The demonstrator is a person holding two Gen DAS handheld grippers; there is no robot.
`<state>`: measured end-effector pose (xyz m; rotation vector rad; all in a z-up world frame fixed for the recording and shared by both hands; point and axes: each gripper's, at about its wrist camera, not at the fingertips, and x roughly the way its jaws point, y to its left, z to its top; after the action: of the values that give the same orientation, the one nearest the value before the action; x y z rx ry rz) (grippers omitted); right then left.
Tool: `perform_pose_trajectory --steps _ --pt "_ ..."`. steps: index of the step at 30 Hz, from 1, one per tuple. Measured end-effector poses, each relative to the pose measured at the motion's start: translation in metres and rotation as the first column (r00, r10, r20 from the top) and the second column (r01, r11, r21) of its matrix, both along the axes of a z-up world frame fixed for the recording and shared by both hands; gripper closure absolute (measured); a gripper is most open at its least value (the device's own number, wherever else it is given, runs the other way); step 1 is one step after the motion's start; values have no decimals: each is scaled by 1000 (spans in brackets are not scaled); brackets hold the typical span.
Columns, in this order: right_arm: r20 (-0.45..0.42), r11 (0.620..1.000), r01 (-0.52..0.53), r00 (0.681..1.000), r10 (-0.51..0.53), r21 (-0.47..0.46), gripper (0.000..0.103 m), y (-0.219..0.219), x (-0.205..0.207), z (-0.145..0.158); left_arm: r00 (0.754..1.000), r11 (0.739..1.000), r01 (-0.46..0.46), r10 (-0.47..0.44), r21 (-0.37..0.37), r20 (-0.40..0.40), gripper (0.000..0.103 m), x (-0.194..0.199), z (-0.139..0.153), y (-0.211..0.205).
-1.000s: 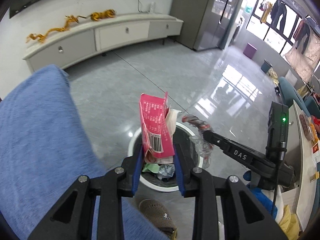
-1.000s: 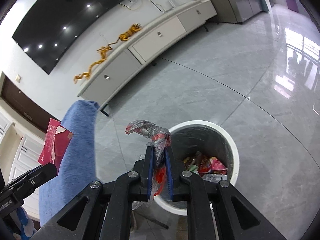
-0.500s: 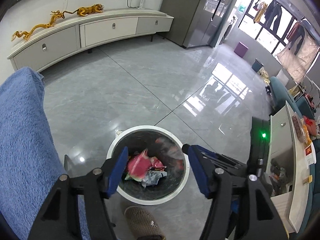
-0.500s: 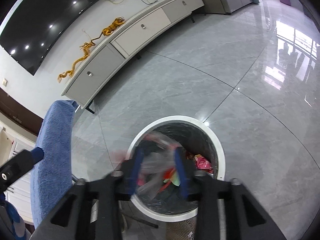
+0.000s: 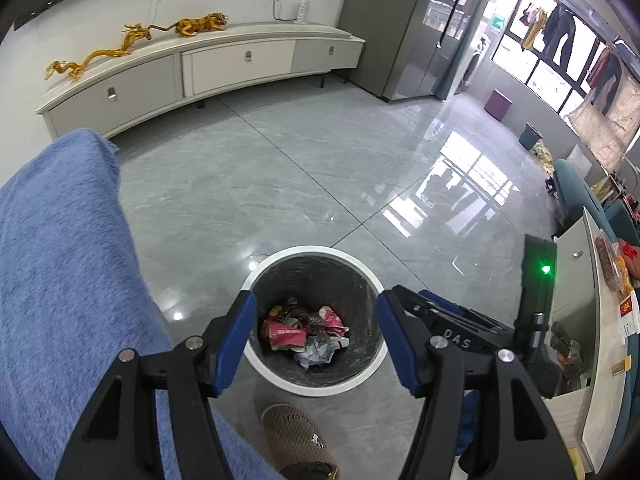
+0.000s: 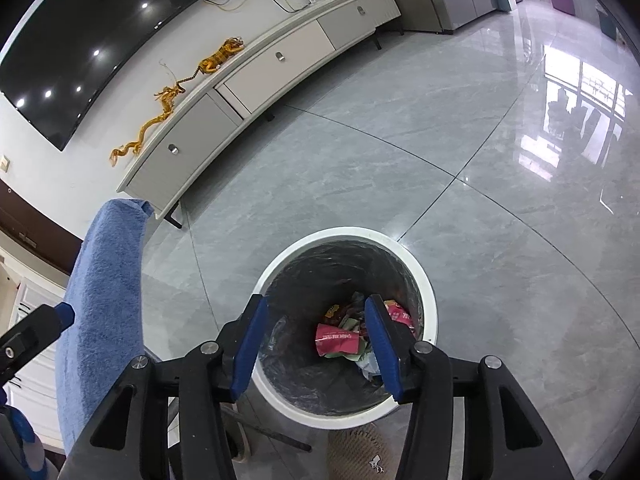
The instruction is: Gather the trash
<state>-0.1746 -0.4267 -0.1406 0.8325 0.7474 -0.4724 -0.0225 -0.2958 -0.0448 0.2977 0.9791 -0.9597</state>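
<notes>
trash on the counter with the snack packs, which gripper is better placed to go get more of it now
Right, probably. Both grippers hang empty over the bin, the left gripper open, the right gripper with jaws opening on nothing. The counter lies at the right edge of the left wrist view, beyond the right gripper's body, so the right is nearer.

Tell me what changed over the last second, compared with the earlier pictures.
Both grippers let go of their trash. The left gripper dropped its pink packet into the bin and now stands open and empty. The right gripper released its clear wrapper into the bin too; its jaws are opening with nothing between them. The bin, blue towel and slipper stayed put.
</notes>
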Motion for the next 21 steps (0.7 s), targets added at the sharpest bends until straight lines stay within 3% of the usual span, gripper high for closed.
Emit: perform_pose_trajectory --steps 6,13,21 --pt "15 998 -28 999 28 -52 53 25 2 26 999 999 -45 45 -8 26 42 -1 10 32" --pt "37 989 -72 996 78 -125 48 61 10 59 991 992 -121 123 -34 52 32 6 28 81" --pt "51 959 -136 987 153 -249 40 115 24 105 970 977 -204 211 -64 124 30 10 47 145"
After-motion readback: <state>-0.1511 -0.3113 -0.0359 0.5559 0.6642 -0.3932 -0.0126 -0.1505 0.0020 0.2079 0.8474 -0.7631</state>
